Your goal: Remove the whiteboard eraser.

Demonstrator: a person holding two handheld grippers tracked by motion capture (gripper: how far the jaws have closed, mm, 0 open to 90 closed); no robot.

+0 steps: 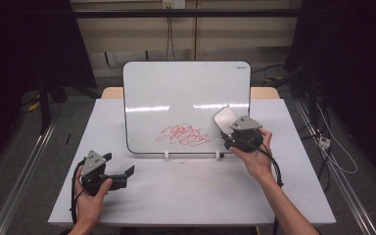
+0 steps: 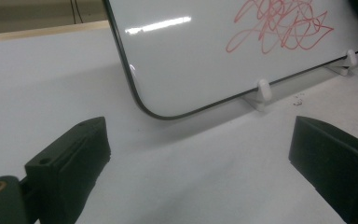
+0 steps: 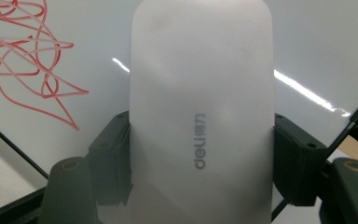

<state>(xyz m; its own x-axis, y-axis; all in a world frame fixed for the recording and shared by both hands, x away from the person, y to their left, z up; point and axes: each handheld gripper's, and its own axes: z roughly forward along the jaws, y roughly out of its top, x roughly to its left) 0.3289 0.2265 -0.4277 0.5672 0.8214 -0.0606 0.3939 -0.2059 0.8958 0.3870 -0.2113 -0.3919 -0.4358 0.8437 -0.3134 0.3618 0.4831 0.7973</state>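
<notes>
On the white table (image 1: pixel 186 191) my right gripper (image 1: pixel 235 133) clenches the eraser (image 3: pixel 200 107) against the whiteboard (image 1: pixel 186 93), beside the red scribble (image 1: pixel 183 134), while my left gripper (image 2: pixel 200 154) rests released.

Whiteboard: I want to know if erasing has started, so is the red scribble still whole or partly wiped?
Whole, as far as visible: the red scribble shows unbroken loops, and the eraser sits beside it.

L gripper (image 1: pixel 122 175) jaws wide apart, low; R gripper (image 1: pixel 226 128) clamped, raised.
</notes>
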